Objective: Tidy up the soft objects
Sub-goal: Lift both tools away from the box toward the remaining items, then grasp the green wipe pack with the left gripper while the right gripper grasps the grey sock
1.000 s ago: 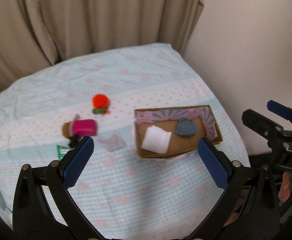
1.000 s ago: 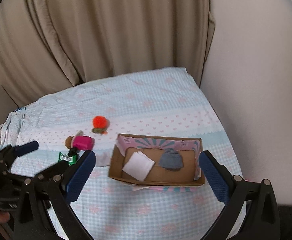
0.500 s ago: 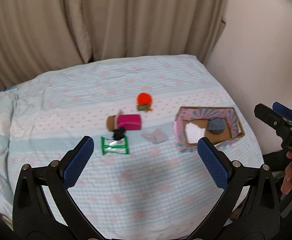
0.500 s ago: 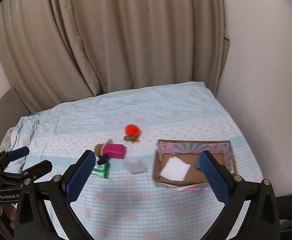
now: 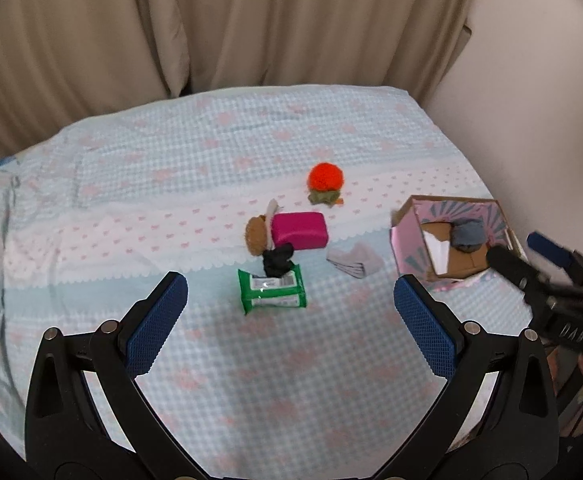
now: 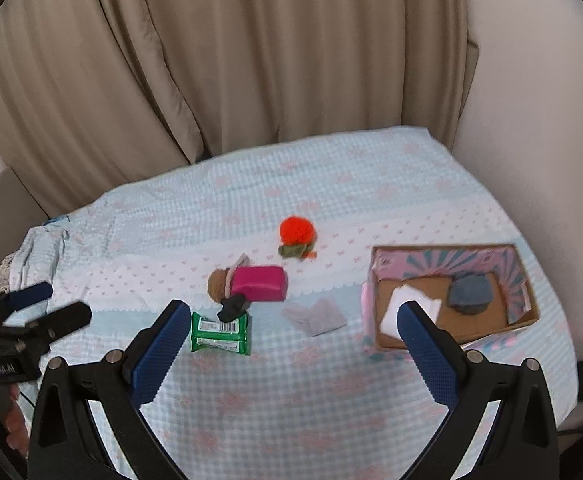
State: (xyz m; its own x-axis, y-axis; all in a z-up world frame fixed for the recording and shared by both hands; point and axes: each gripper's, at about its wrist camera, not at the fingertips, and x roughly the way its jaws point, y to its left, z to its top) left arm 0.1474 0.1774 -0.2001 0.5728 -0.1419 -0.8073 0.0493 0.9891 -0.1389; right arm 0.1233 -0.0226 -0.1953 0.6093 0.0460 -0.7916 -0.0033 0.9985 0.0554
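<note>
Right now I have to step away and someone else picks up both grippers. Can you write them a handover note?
Left gripper: open, empty, above the bed.
Right gripper: open, empty, also above the bed.
In the cardboard box: white folded cloth and grey soft item.
On the bedspread: orange pom-pom, magenta block, brown round piece, black scrap touching the green packet, and grey folded cloth nearest the box.
Done: two items boxed.
Left: the loose soft items; probably the grey cloth first.
</note>
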